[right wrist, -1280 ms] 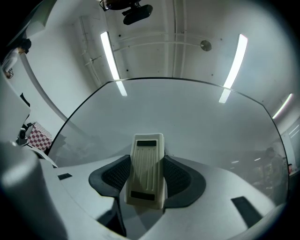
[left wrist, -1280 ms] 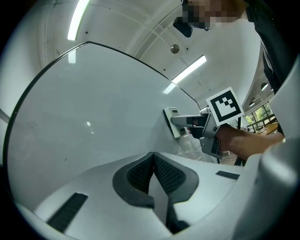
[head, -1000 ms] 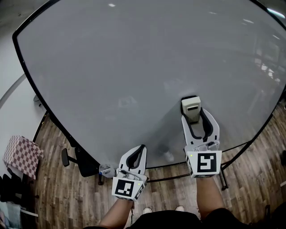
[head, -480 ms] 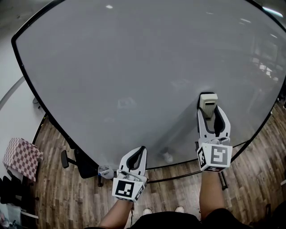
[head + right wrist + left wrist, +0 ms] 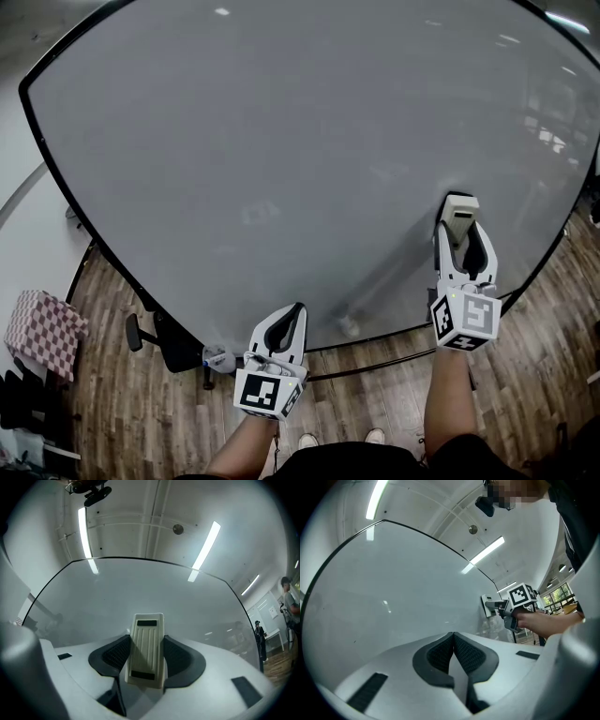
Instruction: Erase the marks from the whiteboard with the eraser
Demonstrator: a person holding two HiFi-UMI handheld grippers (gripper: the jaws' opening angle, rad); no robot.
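A large whiteboard (image 5: 281, 141) fills the head view, its surface plain grey-white with no clear marks. My right gripper (image 5: 462, 239) is shut on a cream eraser (image 5: 459, 215), which is pressed flat to the board at its lower right. In the right gripper view the ribbed eraser (image 5: 147, 649) sits between the dark pads (image 5: 117, 654) against the whiteboard (image 5: 140, 592). My left gripper (image 5: 291, 319) hangs shut and empty at the board's lower edge. In the left gripper view its jaws (image 5: 453, 644) meet, and the eraser (image 5: 487, 605) shows far right on the board.
The board stands on a black-framed stand over a wood floor (image 5: 122, 394). A checked cloth (image 5: 42, 328) lies at the left. A black wheeled foot (image 5: 164, 339) sits under the board's lower left corner. Two people (image 5: 289, 603) stand at the far right of the right gripper view.
My right gripper has slid the eraser rightward and slightly upward across the board. The left gripper has stayed in place.
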